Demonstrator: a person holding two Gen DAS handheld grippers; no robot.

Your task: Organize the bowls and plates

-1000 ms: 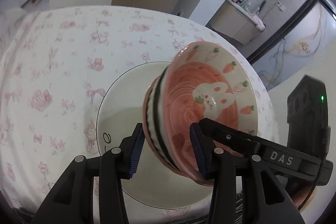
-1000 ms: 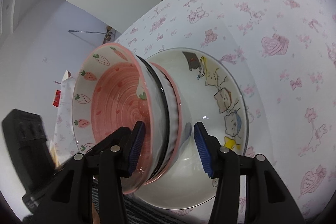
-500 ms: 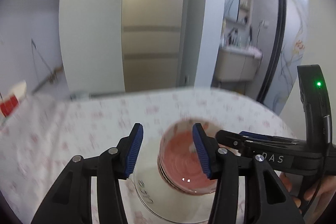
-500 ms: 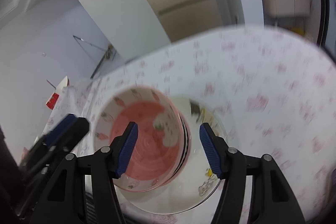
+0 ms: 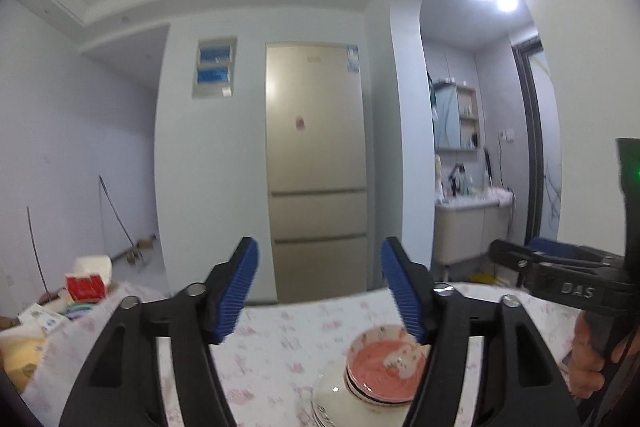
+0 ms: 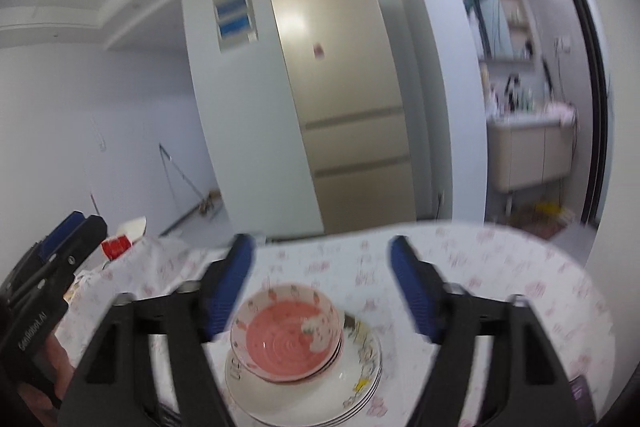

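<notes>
A stack of pink bowls [image 6: 290, 333] with strawberry rims sits on a stack of white cartoon plates [image 6: 360, 375] on the table; both show in the left wrist view too, the bowls [image 5: 380, 367] and the plates [image 5: 326, 393]. My left gripper [image 5: 318, 291] is open and empty, raised above and back from the bowls. My right gripper [image 6: 322, 287] is open and empty, also raised above the stack. Each gripper shows at the edge of the other's view.
The round table wears a white cloth with pink prints [image 6: 500, 279]. Boxes and packets [image 5: 86, 285] lie at its left end. A beige fridge [image 5: 316, 167] stands behind, and a vanity [image 6: 528, 151] at the right.
Both grippers have let go of the bowl stack, opened wide and pulled up and back from it. The bowls now rest level on the plates.
</notes>
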